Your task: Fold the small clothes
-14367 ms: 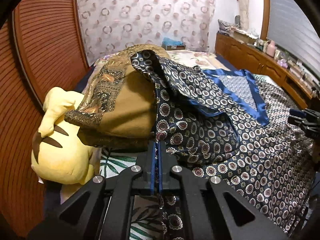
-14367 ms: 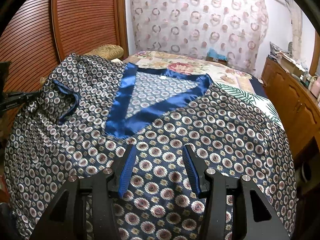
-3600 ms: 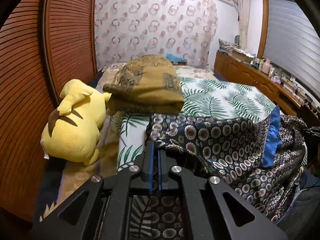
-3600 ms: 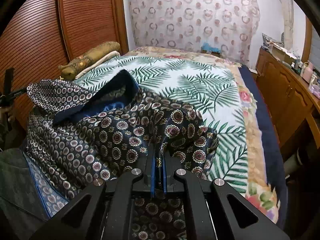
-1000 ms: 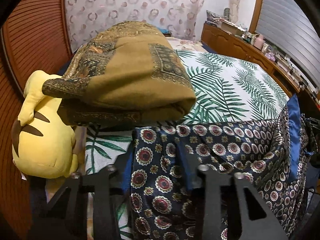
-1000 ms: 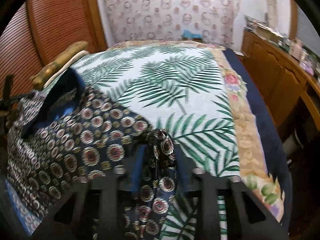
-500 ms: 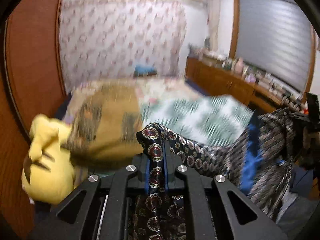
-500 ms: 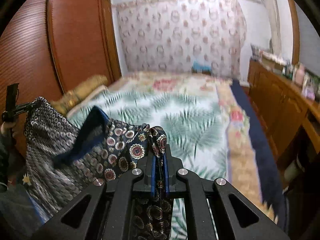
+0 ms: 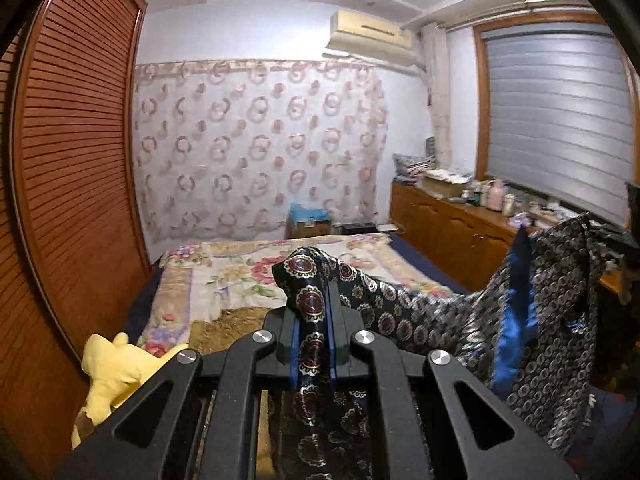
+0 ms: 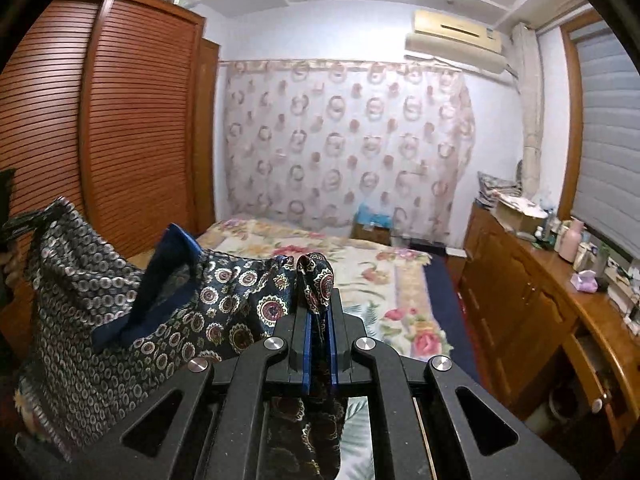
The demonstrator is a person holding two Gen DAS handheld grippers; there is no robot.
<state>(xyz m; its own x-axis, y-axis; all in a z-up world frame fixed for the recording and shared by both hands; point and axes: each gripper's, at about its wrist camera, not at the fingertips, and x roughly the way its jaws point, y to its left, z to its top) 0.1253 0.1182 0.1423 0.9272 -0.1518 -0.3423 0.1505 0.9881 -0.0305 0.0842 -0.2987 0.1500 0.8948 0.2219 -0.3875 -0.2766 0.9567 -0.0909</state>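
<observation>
Left wrist view, left to right: louvred wooden wardrobe [image 9: 76,168] along the left edge; yellow plush toy [image 9: 116,372] lay low beside it on the bed [image 9: 224,276]. The left gripper [image 9: 313,332] was clamped shut on a bunched fold of the dark patterned garment [image 9: 420,320], cloth poking up between the blue pads. The garment hung in the air above the bed, stretching rightward, its blue trim [image 9: 516,320] sagging mid-span. Wooden sideboard [image 9: 448,228] stood beyond, under the window blind [image 9: 556,120].

Right wrist view, left to right: wardrobe [image 10: 132,120], then the garment [image 10: 100,312] draped from upper left toward centre. The right gripper [image 10: 319,344] was pinched closed on another fold of it. Bed [image 10: 360,268] lay behind and below; sideboard [image 10: 520,288] at right.
</observation>
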